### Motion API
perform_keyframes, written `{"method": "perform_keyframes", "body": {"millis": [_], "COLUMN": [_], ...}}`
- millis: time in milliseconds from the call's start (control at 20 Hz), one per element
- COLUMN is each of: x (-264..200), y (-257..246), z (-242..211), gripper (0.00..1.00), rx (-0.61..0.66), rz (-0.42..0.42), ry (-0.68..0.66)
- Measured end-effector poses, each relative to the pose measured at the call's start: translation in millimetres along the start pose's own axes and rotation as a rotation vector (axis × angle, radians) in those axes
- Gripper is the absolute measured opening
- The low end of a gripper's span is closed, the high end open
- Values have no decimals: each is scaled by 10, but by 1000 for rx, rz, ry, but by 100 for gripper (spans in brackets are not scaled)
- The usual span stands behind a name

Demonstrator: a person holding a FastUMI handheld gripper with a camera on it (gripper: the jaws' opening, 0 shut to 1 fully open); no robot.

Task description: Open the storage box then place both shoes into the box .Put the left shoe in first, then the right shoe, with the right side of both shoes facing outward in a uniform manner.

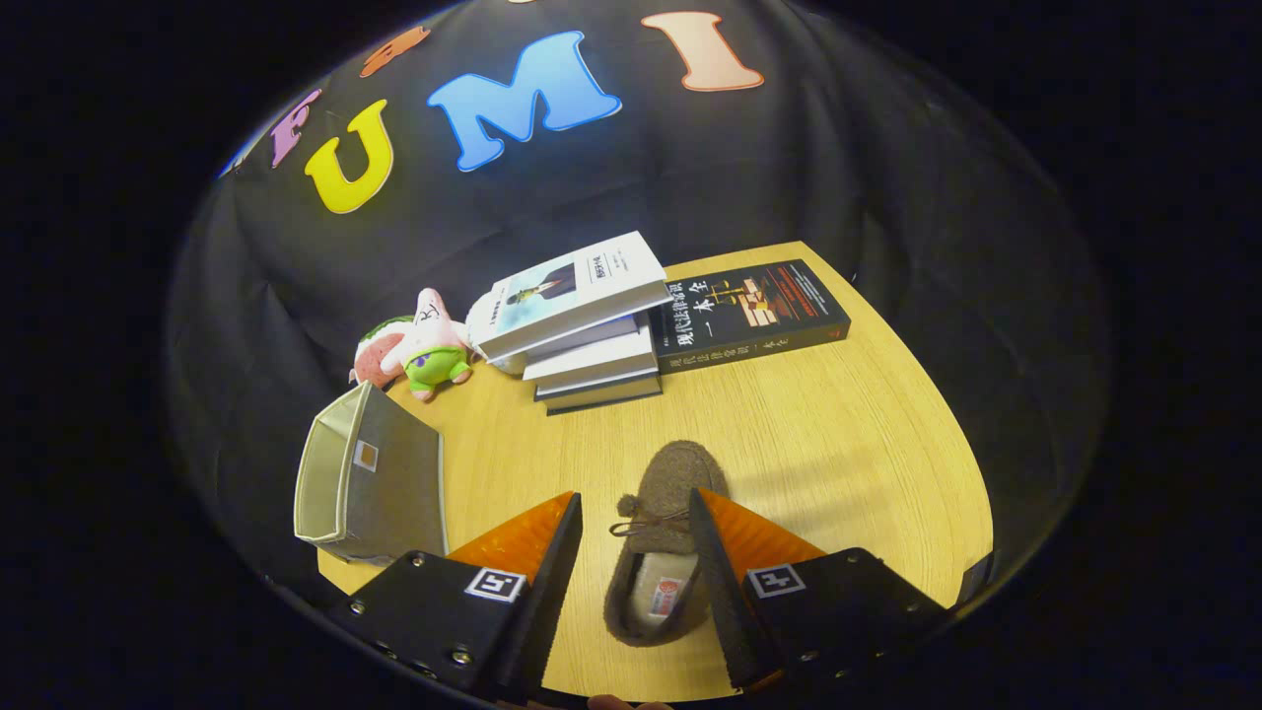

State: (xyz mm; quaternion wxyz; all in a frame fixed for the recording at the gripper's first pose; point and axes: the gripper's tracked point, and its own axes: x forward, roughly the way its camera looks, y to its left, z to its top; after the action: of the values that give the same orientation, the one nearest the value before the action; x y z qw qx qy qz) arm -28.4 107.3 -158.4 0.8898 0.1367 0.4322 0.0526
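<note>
A brown fuzzy slipper-style shoe (663,532) with a pale lining and a small lace bow lies on the wooden table (848,434), toe pointing away. It sits between my fingers, close against the right finger and apart from the left one. My gripper (636,508) is open and above the shoe. A grey fabric storage box (370,478) stands to the left of the left finger at the table's edge, its top open and its pale inside showing. I see one shoe only.
A stack of books (582,325) lies beyond the shoe, with a dark book (749,311) flat to its right. A pink and green plush toy (424,345) sits behind the box. Bare table spreads to the right of the shoe.
</note>
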Motion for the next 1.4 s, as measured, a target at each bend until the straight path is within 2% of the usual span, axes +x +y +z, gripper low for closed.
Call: {"method": "perform_keyframes", "body": {"millis": [350,650,950,1000,1100,1150,1200,1250,1400], "x": [236,582,827,846,847,839,767,793,703], "y": [-259,-405,-540,-468,-526,-544,-560,-541,-512], "z": [-526,-727,-830,-851,-830,-822,-758,-894,-892], "gripper": [67,67,67,55,32,11,10,1,1], "rx": [-84,-134,-75,-35,-8,-24,-8,-2,72], "rz": [-30,-90,-144,-104,-140,-143,-146,-135,-124], "ry": [183,295,359,368,375,372,363,378,383]}}
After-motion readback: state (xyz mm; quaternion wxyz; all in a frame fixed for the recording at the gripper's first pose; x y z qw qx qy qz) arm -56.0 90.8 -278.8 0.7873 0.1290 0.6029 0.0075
